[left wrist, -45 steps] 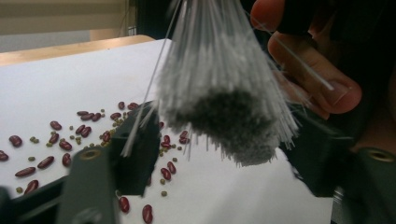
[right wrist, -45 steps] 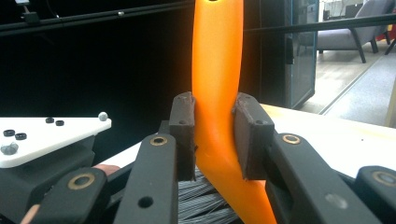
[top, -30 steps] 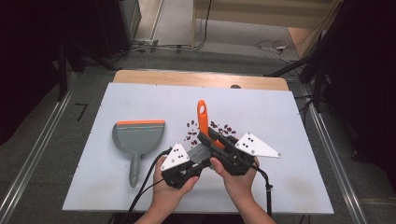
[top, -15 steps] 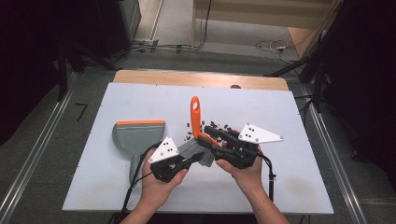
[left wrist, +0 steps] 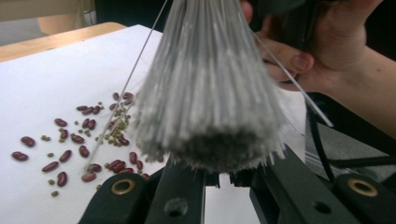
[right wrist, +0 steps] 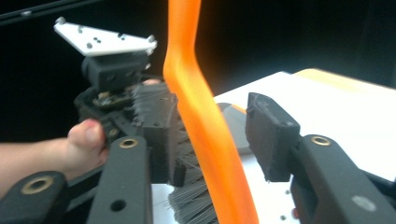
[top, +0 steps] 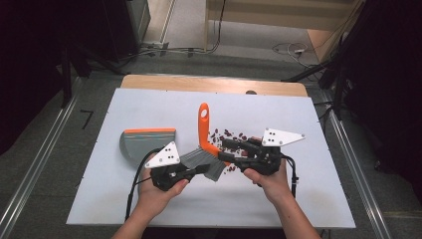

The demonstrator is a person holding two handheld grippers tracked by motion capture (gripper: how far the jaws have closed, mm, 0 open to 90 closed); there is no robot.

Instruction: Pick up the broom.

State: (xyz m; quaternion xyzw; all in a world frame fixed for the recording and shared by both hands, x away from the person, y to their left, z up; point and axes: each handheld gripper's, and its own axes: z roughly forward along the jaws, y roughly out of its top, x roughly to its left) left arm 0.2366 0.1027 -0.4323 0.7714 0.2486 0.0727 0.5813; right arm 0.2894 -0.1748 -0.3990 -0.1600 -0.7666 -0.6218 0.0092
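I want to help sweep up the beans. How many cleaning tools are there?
2. An orange-handled brush in the middle of the table, beside the spilled beans, and a grey dustpan lying to its left. Nothing more seems hidden.

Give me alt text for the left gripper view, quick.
A grey brush head of fine bristles is clamped at its tip between the left gripper's black jaws. Red beans and small green ones lie scattered on the white table behind; a hand is at upper right.
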